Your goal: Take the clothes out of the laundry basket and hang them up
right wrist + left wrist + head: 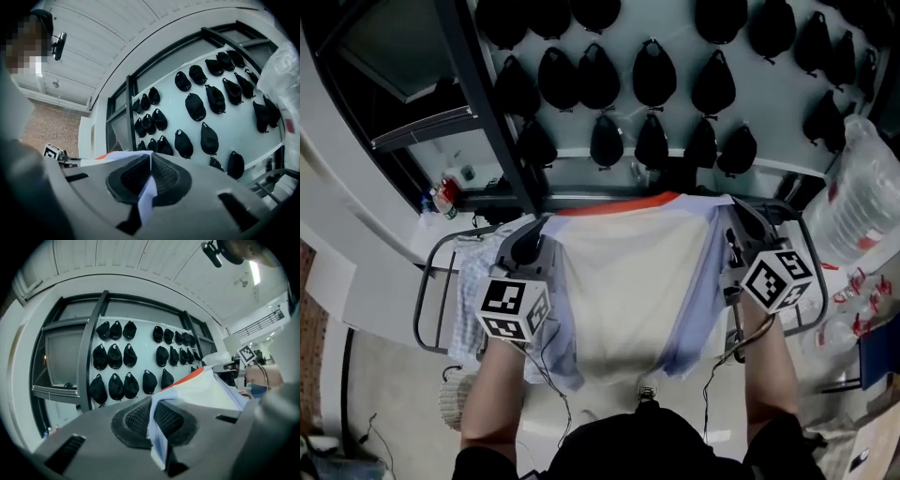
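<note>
- The jaws of the left gripper (152, 422) are closed tight on the shirt (206, 390); its pale blue edge is pinched between the dark ribbed pads (136, 420).
- The jaws of the right gripper (149, 177) are likewise clamped on the opposite edge, and a strip of blue cloth hangs out below the pads.
- Both grippers are held level and well apart, so the shirt is spread between them. In the head view it is seen as a cream panel with blue sides, the orange collar turned away from the person.
- The hold at the two upper corners is judged to be chosen so that the shirt is opened to its full width and can be laid over a bar without bunching.
- The shirt is carried in the air above a metal rack (420, 305), on which a pale garment (478, 267) is already draped.
- Beyond the rack, a wall hung with black caps (654, 73) is faced.
</note>
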`<action>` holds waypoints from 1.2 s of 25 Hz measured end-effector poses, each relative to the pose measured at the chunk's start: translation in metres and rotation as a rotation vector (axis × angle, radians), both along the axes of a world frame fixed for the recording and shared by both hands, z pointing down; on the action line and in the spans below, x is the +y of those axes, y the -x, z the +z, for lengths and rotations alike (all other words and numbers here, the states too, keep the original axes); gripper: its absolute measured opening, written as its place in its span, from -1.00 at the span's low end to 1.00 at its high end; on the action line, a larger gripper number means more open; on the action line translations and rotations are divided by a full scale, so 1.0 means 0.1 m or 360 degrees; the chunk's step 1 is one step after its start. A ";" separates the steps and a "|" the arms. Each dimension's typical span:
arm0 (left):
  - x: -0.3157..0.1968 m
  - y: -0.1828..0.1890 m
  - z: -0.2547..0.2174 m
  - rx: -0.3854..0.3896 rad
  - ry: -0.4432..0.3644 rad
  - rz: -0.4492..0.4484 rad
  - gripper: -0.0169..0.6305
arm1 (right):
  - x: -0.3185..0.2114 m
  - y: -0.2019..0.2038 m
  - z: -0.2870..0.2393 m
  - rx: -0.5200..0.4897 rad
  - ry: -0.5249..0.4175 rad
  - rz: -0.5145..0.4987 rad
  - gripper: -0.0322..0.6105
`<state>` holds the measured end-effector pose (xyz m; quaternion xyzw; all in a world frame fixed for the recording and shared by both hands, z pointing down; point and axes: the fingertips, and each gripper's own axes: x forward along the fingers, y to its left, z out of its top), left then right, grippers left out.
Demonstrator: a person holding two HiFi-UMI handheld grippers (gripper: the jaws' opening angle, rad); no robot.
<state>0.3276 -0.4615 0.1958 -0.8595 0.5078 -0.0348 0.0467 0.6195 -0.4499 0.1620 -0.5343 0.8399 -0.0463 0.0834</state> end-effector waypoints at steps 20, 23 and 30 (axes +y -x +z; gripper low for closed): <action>-1.00 0.00 0.68 -0.0008 0.0202 -0.0228 -0.91 | -1.27 0.02 0.76 -0.0015 0.0225 -0.0155 -0.88; -1.17 -0.02 0.92 -0.0008 0.0270 -0.0184 -0.91 | -1.38 0.03 0.96 0.0008 0.0283 -0.0097 -0.88; -1.43 -0.10 1.48 -0.0012 0.0429 -0.0109 -0.91 | -1.60 -0.02 1.50 0.0042 0.0449 0.0013 -0.88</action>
